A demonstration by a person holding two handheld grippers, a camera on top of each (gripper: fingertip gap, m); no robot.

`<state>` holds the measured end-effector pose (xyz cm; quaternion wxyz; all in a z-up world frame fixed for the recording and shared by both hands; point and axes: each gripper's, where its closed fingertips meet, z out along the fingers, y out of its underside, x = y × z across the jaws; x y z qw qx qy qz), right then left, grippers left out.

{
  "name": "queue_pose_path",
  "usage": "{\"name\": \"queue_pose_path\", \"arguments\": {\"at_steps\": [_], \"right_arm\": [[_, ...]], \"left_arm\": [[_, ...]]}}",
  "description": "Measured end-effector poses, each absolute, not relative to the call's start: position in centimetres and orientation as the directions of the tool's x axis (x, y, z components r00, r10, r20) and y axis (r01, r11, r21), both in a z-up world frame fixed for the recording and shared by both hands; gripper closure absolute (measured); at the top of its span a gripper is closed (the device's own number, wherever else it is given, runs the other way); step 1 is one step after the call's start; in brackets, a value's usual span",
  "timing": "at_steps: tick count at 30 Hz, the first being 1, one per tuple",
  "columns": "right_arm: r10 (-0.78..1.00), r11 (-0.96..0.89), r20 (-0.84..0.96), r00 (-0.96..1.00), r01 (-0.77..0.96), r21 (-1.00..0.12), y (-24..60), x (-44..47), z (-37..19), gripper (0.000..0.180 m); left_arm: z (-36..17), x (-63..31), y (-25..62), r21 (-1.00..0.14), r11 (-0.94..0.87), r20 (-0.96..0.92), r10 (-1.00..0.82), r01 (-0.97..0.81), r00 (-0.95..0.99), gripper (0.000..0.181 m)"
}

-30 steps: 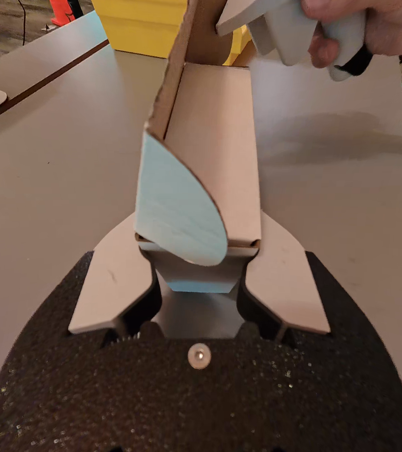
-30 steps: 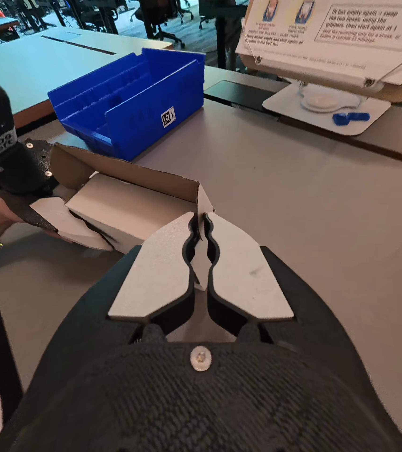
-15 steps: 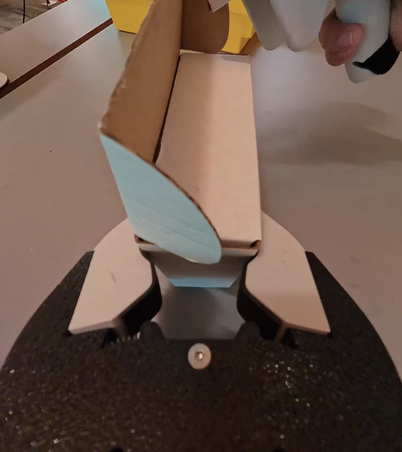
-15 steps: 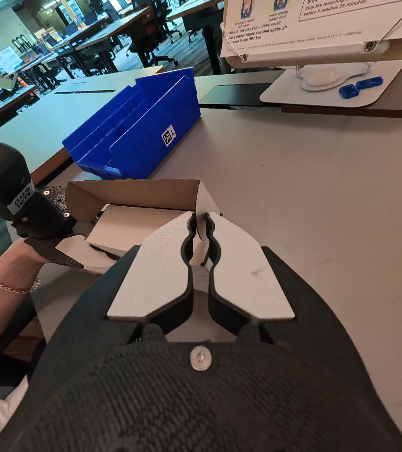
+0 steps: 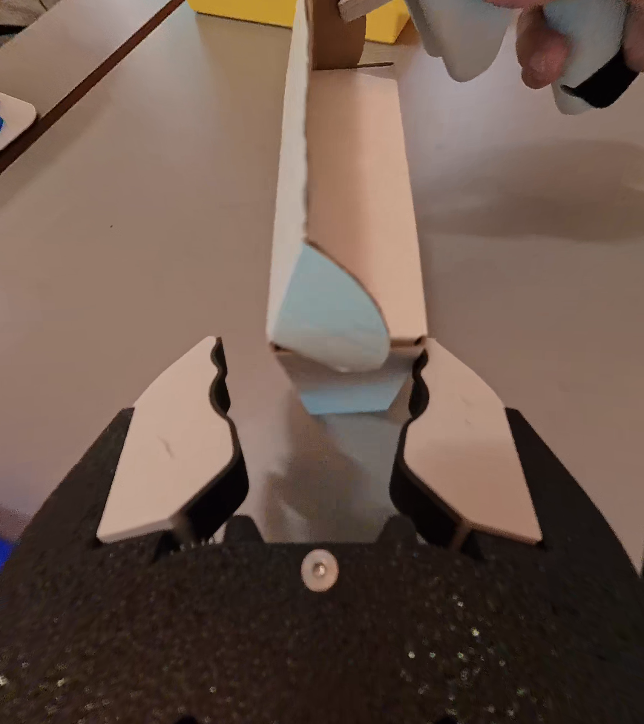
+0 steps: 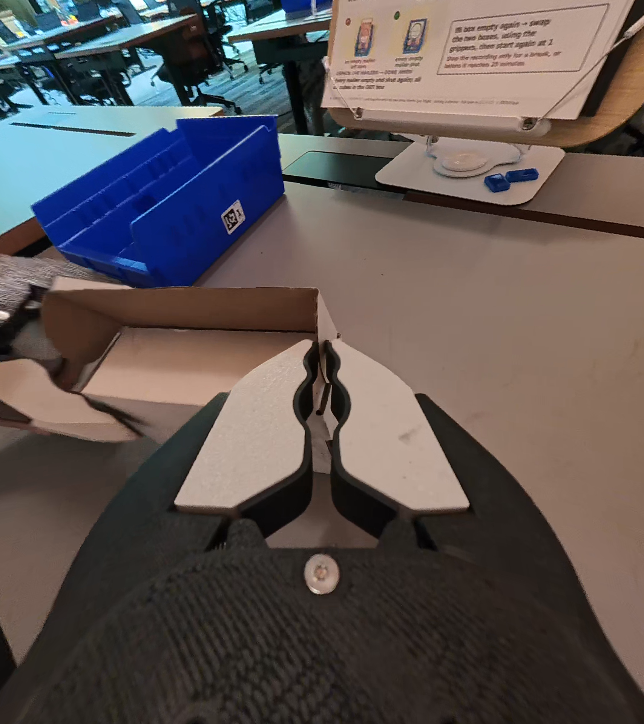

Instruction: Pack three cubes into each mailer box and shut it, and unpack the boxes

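Note:
A white mailer box (image 6: 195,364) lies open on the grey table (image 6: 508,352), its lid (image 6: 179,309) standing up with the brown inside showing. No cubes are in view. My right gripper (image 6: 321,346) is shut on the lid's side flap at the box's right end. In the left wrist view the box (image 5: 355,219) runs away from me, with its lid seen edge-on. My left gripper (image 5: 319,348) is open around the box's near end. Its right finger touches the corner and its left finger stands apart. The right gripper (image 5: 465,35) shows at the top, held by a hand.
A blue bin (image 6: 163,211) stands behind the box on the left. A yellow bin (image 5: 257,11) is at the table's far end. An instruction stand on a white base (image 6: 469,172) with two small blue pieces is beyond a seam in the table. The gap from one gripper's tips to the other's is roughly 15 cm.
My left gripper has opened and let go of the box's near end. The lid has swung further up in the right gripper's hold, and the box now lies flat.

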<state>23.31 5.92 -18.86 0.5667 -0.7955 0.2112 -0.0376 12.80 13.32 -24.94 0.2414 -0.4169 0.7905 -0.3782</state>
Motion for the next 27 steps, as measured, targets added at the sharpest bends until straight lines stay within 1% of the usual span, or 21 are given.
{"name": "queue_pose_path", "arguments": {"at_steps": [1,3,8,10,15,17,19,22,23,25,27], "right_arm": [[-0.396,-0.269,-0.167,0.903,-0.288,-0.919,5.9,23.4,-18.9,0.177],[-0.423,-0.267,-0.152,0.893,-0.283,-0.921,5.9,23.4,-18.8,0.178],[-0.482,-0.266,-0.116,0.868,-0.272,-0.925,5.7,23.3,-18.8,0.178],[-0.504,-0.268,-0.099,0.858,-0.264,-0.927,5.6,23.3,-18.7,0.179],[-0.531,-0.265,-0.071,0.844,-0.245,-0.932,5.7,22.9,-18.9,0.178],[-0.536,-0.259,-0.069,0.842,-0.242,-0.935,5.6,22.7,-19.0,0.178],[-0.539,-0.259,-0.066,0.840,-0.240,-0.936,5.5,22.5,-19.0,0.178],[-0.543,-0.258,-0.057,0.838,-0.231,-0.938,5.3,22.2,-19.0,0.179],[-0.547,-0.262,-0.047,0.836,-0.224,-0.938,5.2,22.2,-19.0,0.178],[-0.551,-0.267,-0.031,0.834,-0.211,-0.940,5.0,22.1,-18.9,0.178],[-0.558,-0.255,-0.023,0.829,-0.198,-0.946,4.7,22.1,-18.6,0.178]], "left_arm": [[-24.2,12.3,13.8,-0.793,0.370,-0.074,-0.847,-0.484,-0.527,0.090],[-22.9,11.2,14.8,-0.783,0.350,-0.064,-0.868,-0.514,-0.492,0.096],[-21.3,8.4,16.0,-0.715,0.284,0.003,-0.912,-0.638,-0.410,0.124],[-20.9,7.9,15.6,-0.702,0.277,0.011,-0.917,-0.656,-0.399,0.135],[-20.8,8.1,13.5,-0.692,0.259,0.041,-0.917,-0.673,-0.396,0.142],[-20.8,8.5,13.2,-0.691,0.258,0.022,-0.926,-0.675,-0.376,0.143],[-20.7,9.0,13.2,-0.695,0.255,-0.013,-0.939,-0.673,-0.342,0.147],[-20.9,9.4,13.2,-0.688,0.272,-0.069,-0.947,-0.673,-0.313,0.158],[-20.8,9.7,13.7,-0.686,0.281,-0.108,-0.952,-0.671,-0.288,0.167],[-20.5,10.1,14.4,-0.699,0.281,-0.151,-0.957,-0.658,-0.248,0.172],[-19.9,10.7,14.9,-0.738,0.232,-0.132,-0.971,-0.634,-0.202,0.174]]}}
